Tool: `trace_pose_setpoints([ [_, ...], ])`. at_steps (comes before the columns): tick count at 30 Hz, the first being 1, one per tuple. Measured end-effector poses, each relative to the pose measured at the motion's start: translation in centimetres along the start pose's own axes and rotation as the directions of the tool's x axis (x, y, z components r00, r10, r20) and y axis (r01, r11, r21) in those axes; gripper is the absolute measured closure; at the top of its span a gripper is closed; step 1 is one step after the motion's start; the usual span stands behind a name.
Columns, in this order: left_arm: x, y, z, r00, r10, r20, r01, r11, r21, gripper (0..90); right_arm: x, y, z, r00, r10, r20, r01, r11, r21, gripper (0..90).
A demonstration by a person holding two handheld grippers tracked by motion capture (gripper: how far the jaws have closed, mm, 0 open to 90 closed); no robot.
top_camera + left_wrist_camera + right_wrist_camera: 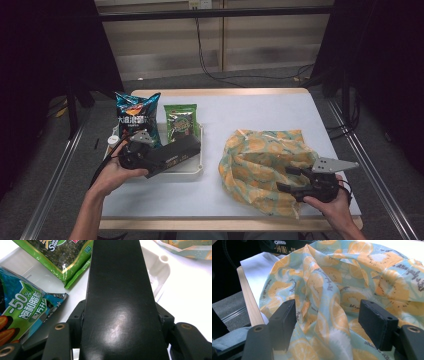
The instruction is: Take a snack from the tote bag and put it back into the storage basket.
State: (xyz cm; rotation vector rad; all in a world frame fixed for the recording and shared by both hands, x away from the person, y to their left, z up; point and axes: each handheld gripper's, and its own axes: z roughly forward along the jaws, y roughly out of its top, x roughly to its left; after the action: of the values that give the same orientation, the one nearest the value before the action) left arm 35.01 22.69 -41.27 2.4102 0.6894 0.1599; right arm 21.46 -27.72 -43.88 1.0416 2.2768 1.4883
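Black box clamped in left tongs, over tray

Left gripper: black body with a grey three-cornered plate on top and a black cable trailing from its rear. In the left gripper view its black linkage arms carry brass-coloured pivot rings, with small dark screws in the jaw blocks. Right gripper: the same black build, a grey three-cornered plate with small holes, a black cable looped behind. In the right gripper view its jaws end in matt black rectangular pads with recessed screws, on arms with round pivots. Both forearms are bare, no sleeves or gloves.
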Motion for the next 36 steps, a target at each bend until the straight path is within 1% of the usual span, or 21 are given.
trace_pose_setpoints([
  [1, 0.0, 0.0, 0.1, 0.9999, -0.017, -0.002, 0.016, 0.9999, -0.002, 42.6, 0.0, 0.0, 0.0, 1.0000, 0.000, 0.000, 0.000, 1.000, 0.000, 30.6],
  [5, 0.1, 0.0, 0.5, 0.9991, -0.044, 0.001, 0.044, 0.9990, 0.002, 41.9, 0.0, 0.0, 0.0, 1.0000, 0.000, -0.002, 0.000, 1.000, -0.001, 30.4],
  [9, 0.0, 0.1, 0.6, 0.9989, -0.046, -0.012, 0.046, 0.9990, 0.000, 41.1, 0.1, 0.0, -0.1, 1.0000, 0.000, 0.000, 0.000, 1.000, -0.004, 30.3],
  [10, 0.1, 0.1, 0.6, 0.9992, -0.038, -0.015, 0.038, 0.9993, 0.005, 40.4, 0.0, 0.0, -0.1, 1.0000, 0.001, 0.000, -0.001, 1.000, -0.003, 30.2],
  [11, 0.0, 0.1, 0.6, 0.9985, -0.047, -0.026, 0.047, 0.9989, -0.001, 39.9, 0.0, 0.0, -0.1, 1.0000, 0.000, 0.001, 0.000, 1.000, -0.003, 30.2],
  [15, 0.1, 0.2, 0.6, 0.9981, -0.051, -0.033, 0.051, 0.9987, -0.004, 37.0, 0.0, 0.0, 0.0, 1.0000, 0.002, 0.000, -0.002, 1.000, -0.004, 30.1],
  [16, 0.1, 0.2, 0.7, 0.9974, -0.063, -0.035, 0.063, 0.9980, -0.011, 37.0, 0.0, 0.0, -0.1, 1.0000, 0.002, -0.001, -0.002, 1.000, -0.004, 30.0],
  [18, -0.1, 0.4, 0.8, 0.9971, -0.064, -0.042, 0.064, 0.9980, -0.005, 33.7, 0.0, 0.0, 0.0, 1.0000, 0.000, -0.002, 0.000, 1.000, -0.002, 29.9],
  [20, 0.0, 0.4, 0.8, 0.9967, -0.067, -0.046, 0.067, 0.9978, -0.005, 33.6, 0.0, 0.0, 0.0, 1.0000, 0.002, -0.004, -0.002, 1.000, -0.002, 29.7],
  [21, 0.1, 0.4, 0.8, 0.9970, -0.063, -0.046, 0.062, 0.9980, -0.009, 32.6, 0.0, 0.0, 0.0, 1.0000, 0.002, -0.005, -0.002, 1.000, -0.002, 29.6],
  [24, 0.0, 0.5, 0.9, 0.9961, -0.072, -0.051, 0.071, 0.9974, -0.014, 30.8, 0.0, 0.0, 0.0, 1.0000, 0.003, -0.005, -0.003, 1.000, -0.002, 29.5],
  [25, -0.1, 0.6, 0.9, 0.9963, -0.071, -0.048, 0.071, 0.9974, -0.012, 29.1, 0.0, 0.0, 0.0, 1.0000, 0.003, -0.006, -0.003, 1.000, -0.002, 29.5],
  [26, -0.1, 0.7, 1.0, 0.9956, -0.080, -0.050, 0.079, 0.9967, -0.016, 26.3, -0.1, 0.0, 0.0, 1.0000, 0.001, -0.006, -0.001, 1.000, 0.000, 29.4],
  [28, -0.1, 0.8, 1.0, 0.9955, -0.079, -0.053, 0.078, 0.9968, -0.020, 25.7, -0.1, 0.0, 0.0, 1.0000, 0.001, -0.006, -0.001, 1.000, 0.001, 29.4],
  [29, -0.1, 0.8, 1.0, 0.9954, -0.083, -0.047, 0.082, 0.9964, -0.023, 25.4, 0.0, 0.0, 0.0, 1.0000, 0.003, -0.007, -0.003, 1.000, 0.001, 29.4],
  [31, -0.1, 0.9, 1.0, 0.9959, -0.078, -0.047, 0.077, 0.9968, -0.019, 24.3, 0.0, 0.0, 0.0, 1.0000, 0.002, -0.005, -0.002, 1.000, 0.001, 29.4],
  [32, 0.0, 1.0, 0.9, 0.9955, -0.092, -0.025, 0.090, 0.9950, -0.043, 23.1, -0.1, 0.0, 0.0, 1.0000, 0.001, -0.005, -0.001, 1.000, 0.001, 29.4],
  [33, 0.0, 1.0, 0.9, 0.9955, -0.092, -0.025, 0.090, 0.9950, -0.043, 23.4, -0.1, 0.0, 0.0, 1.0000, 0.003, -0.006, -0.003, 1.000, 0.000, 29.4],
  [34, -0.3, 1.2, 0.8, 0.9931, -0.092, -0.072, 0.089, 0.9951, -0.044, 23.1, -0.1, -0.1, 0.0, 1.0000, 0.003, -0.006, -0.003, 1.000, 0.000, 29.4],
  [36, -0.3, 1.4, 0.9, 0.9939, -0.084, -0.071, 0.082, 0.9960, -0.036, 21.8, -0.1, -0.1, 0.0, 1.0000, 0.000, -0.007, 0.000, 1.000, 0.001, 29.4],
])
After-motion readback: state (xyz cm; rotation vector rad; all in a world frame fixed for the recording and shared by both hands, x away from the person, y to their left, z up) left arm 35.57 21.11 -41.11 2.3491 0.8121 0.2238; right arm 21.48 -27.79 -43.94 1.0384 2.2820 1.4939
